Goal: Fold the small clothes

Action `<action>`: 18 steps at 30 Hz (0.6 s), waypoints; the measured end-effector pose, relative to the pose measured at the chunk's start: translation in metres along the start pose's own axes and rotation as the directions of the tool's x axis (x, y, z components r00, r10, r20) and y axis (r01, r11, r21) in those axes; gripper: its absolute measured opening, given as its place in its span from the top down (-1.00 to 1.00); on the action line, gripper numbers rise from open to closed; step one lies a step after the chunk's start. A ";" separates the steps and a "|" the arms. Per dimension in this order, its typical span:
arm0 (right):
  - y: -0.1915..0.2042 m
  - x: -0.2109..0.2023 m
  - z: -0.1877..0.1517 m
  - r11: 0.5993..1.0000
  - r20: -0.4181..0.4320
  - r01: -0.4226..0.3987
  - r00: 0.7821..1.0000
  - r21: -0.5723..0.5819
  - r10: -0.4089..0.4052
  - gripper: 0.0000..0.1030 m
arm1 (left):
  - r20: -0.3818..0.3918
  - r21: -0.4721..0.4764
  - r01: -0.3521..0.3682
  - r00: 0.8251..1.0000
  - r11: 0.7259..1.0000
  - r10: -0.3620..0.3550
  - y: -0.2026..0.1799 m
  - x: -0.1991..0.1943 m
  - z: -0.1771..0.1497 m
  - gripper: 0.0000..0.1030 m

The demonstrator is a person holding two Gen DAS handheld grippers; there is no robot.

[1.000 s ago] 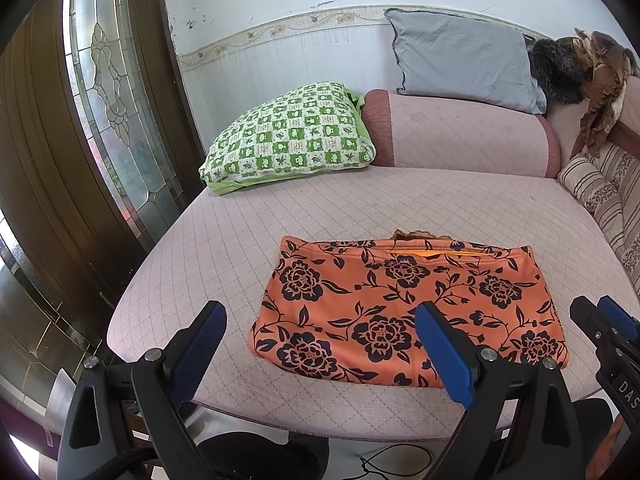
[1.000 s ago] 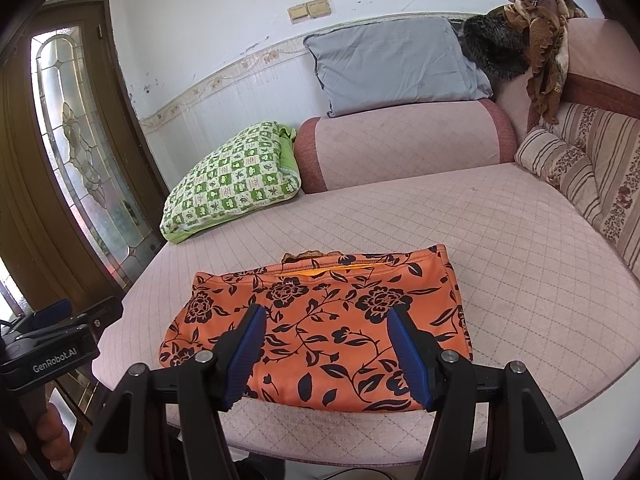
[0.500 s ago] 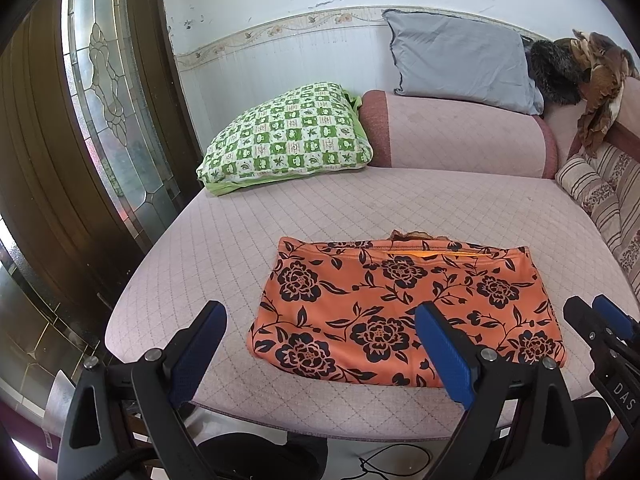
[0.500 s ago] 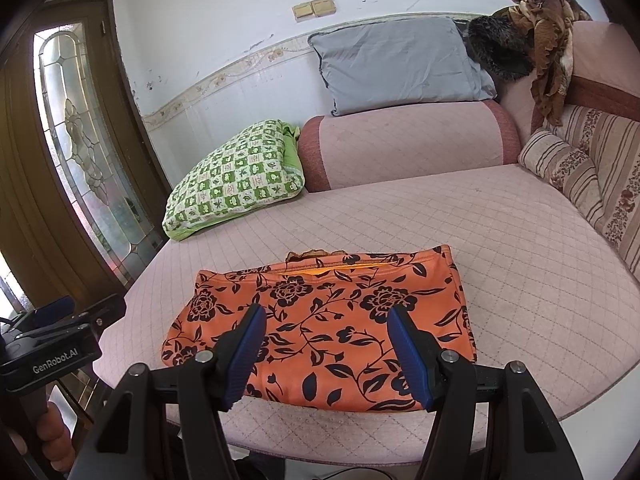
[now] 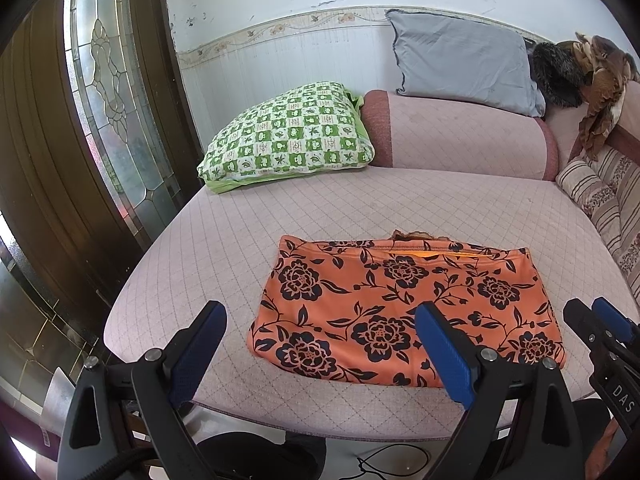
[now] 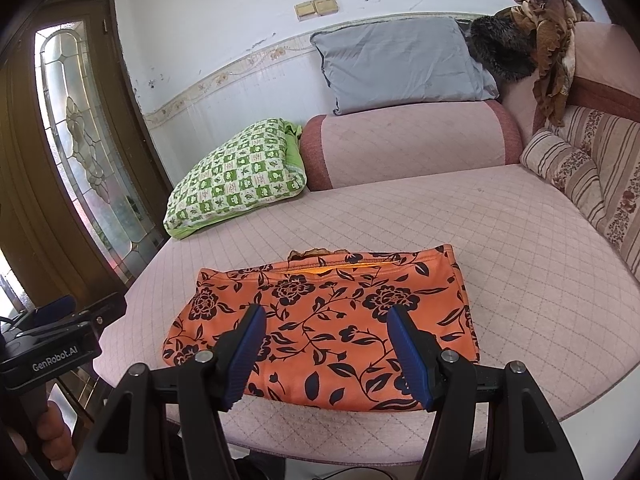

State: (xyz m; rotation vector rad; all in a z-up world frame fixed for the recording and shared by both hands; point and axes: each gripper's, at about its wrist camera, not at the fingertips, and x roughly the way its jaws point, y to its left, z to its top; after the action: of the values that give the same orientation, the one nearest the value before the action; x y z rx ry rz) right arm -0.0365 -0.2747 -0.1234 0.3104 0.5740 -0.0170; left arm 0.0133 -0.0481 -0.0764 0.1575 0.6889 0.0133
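Observation:
An orange garment with black flowers (image 5: 400,304) lies flat on the pink quilted sofa seat (image 5: 280,216), folded into a wide rectangle near the front edge; it also shows in the right wrist view (image 6: 320,312). My left gripper (image 5: 320,344) is open and empty, held off the front edge, near the garment's left part. My right gripper (image 6: 326,344) is open and empty, above the garment's near edge. The right gripper's tip shows at the left view's right edge (image 5: 600,328).
A green checked pillow (image 5: 288,136) lies at the seat's back left. A grey pillow (image 5: 460,60) rests on the pink bolster (image 5: 460,140). Striped cushions (image 6: 580,176) line the right side. A wooden glass door (image 5: 100,120) stands left. A cable lies on the floor (image 5: 392,464).
Both grippers have drawn back slightly and tilted; the garment has not moved and both stay open.

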 end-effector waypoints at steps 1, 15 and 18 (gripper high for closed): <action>0.000 0.000 0.000 1.000 -0.001 -0.001 1.000 -0.001 0.001 -0.29 | 0.000 0.000 0.001 1.000 1.000 -0.001 0.001 0.000 0.000 -0.85; -0.005 0.002 -0.001 0.999 -0.012 0.028 1.000 0.023 -0.028 -0.29 | -0.008 -0.002 -0.001 1.000 1.000 0.001 -0.002 0.002 -0.002 -0.85; -0.005 0.002 -0.001 0.999 -0.012 0.027 1.000 0.023 -0.027 -0.29 | -0.008 -0.002 0.000 1.000 1.000 0.000 -0.001 0.002 -0.001 -0.85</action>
State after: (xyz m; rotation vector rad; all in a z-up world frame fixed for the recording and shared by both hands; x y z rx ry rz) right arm -0.0358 -0.2794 -0.1268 0.3258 0.5897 -0.0483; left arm 0.0136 -0.0489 -0.0787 0.1555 0.6964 0.0142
